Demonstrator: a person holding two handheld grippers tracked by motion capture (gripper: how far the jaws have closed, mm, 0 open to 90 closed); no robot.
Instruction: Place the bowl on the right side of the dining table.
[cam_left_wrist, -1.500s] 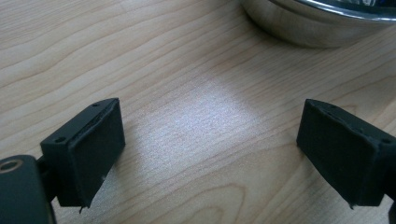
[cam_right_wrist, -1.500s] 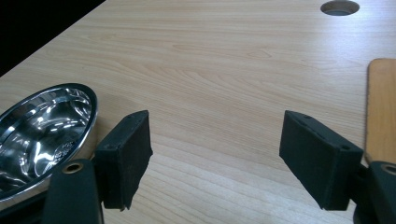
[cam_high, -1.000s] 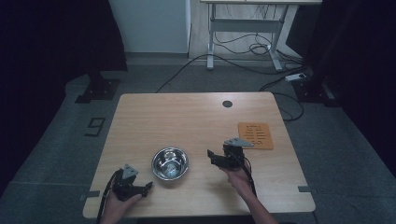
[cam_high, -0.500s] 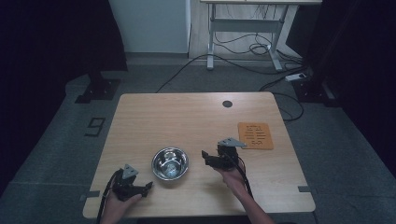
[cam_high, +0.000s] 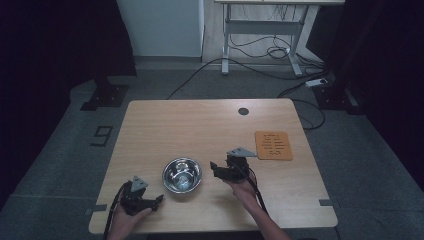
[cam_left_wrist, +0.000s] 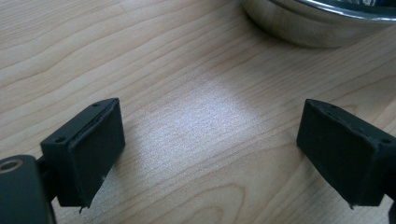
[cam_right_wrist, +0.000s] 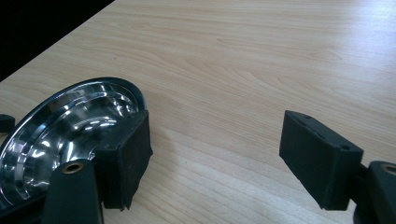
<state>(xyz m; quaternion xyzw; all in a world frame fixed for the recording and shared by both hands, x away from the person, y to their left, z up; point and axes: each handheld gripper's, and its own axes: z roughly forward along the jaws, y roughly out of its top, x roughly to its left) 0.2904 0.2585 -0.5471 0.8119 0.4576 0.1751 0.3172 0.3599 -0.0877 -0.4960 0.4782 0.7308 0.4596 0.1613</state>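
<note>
Both pairs of jaws stand wide apart with nothing between them. In the lower left of the high view the left gripper (cam_high: 141, 199) rests low over the bench (cam_high: 200, 130), just off the near edge, its black jaws aimed toward the steel bowl (cam_high: 182, 175); in the left gripper view the bowl's rounded wall (cam_left_wrist: 322, 21) sits at the top of the frame, well ahead of the pads. The right gripper (cam_high: 226, 170), lower centre-right in the high view, hangs just beside the bowl's right flank. In the right gripper view one jaw overlaps the bowl's rim (cam_right_wrist: 88, 105) at the lower left, which suggests a pinch on that rim is being lined up. The bowl is empty, polished and mirror-bright, upright on pale wood. Farther back lie an orange card (cam_high: 273, 145) and a dark round cable hole (cam_high: 243, 111).
</note>
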